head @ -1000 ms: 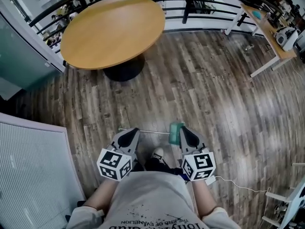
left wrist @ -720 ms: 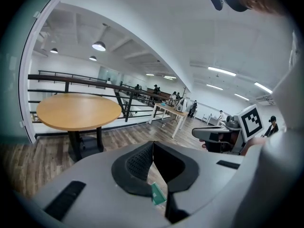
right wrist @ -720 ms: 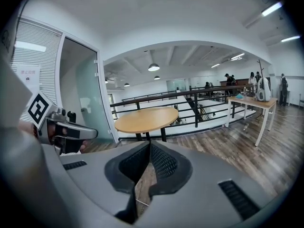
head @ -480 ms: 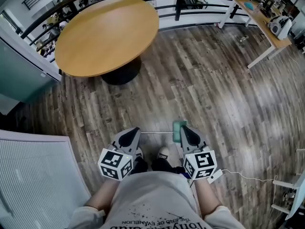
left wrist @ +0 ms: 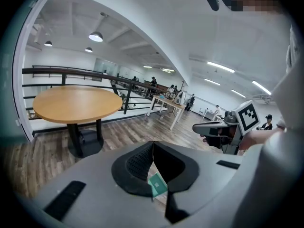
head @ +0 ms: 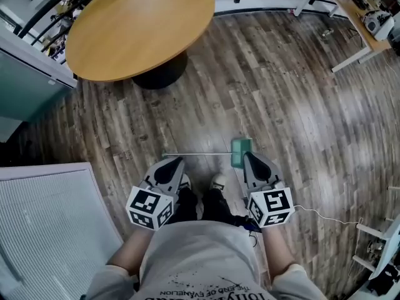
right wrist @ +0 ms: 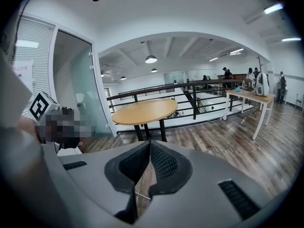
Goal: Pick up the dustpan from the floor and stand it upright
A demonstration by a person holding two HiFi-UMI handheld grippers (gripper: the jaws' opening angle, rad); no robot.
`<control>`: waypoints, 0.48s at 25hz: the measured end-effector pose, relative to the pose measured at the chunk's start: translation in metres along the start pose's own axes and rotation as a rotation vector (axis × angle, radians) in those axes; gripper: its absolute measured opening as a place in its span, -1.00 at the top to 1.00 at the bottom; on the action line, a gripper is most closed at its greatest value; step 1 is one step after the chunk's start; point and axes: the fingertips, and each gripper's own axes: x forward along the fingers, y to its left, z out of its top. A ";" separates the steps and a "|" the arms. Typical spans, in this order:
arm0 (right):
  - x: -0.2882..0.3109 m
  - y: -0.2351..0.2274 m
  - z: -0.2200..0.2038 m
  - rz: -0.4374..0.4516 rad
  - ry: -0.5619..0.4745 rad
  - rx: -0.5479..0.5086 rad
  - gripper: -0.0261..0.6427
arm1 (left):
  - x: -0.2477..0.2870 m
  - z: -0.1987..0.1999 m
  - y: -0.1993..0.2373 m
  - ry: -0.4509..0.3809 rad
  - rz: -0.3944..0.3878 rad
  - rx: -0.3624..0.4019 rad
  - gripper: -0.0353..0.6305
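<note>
The dustpan lies flat on the wooden floor just ahead of my feet. Its teal pan (head: 240, 152) is at the right, and its thin metal handle (head: 194, 154) runs left from it. My left gripper (head: 177, 160) hangs shut and empty just short of the handle's left end. The right gripper (head: 248, 155) is also shut and empty, its tips over the near edge of the pan. In the left gripper view, the left gripper (left wrist: 153, 147) has its jaws together and the teal pan (left wrist: 157, 185) shows below them. In the right gripper view, the handle (right wrist: 142, 195) shows under the shut right gripper (right wrist: 150, 144).
A round wooden table (head: 137, 24) on a black base (head: 159, 77) stands ahead on the left. A white ribbed panel (head: 50, 230) lies at the near left. A desk (head: 365, 33) stands far right. My shoes (head: 217, 182) are right behind the handle. A thin cable (head: 319, 215) trails right.
Both grippers have sunk and moved a little forward toward the dustpan, and the head view has tipped further down. The dustpan has not moved and both grippers have stayed shut.
</note>
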 end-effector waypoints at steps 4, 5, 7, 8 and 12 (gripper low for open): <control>0.019 -0.001 -0.016 0.012 0.041 -0.001 0.84 | 0.011 -0.014 0.014 0.012 -0.024 -0.016 0.82; 0.025 -0.001 -0.021 0.017 0.051 0.001 0.84 | 0.015 -0.018 0.018 0.015 -0.029 -0.017 0.82; 0.035 -0.001 -0.032 0.029 0.068 0.005 0.84 | 0.024 -0.029 0.026 0.026 -0.031 -0.008 0.82; 0.041 -0.001 -0.038 0.035 0.075 0.005 0.84 | 0.029 -0.035 0.031 0.031 -0.028 -0.001 0.82; 0.061 0.003 -0.070 0.067 0.105 -0.006 0.84 | 0.043 -0.066 0.059 0.068 -0.012 0.003 0.82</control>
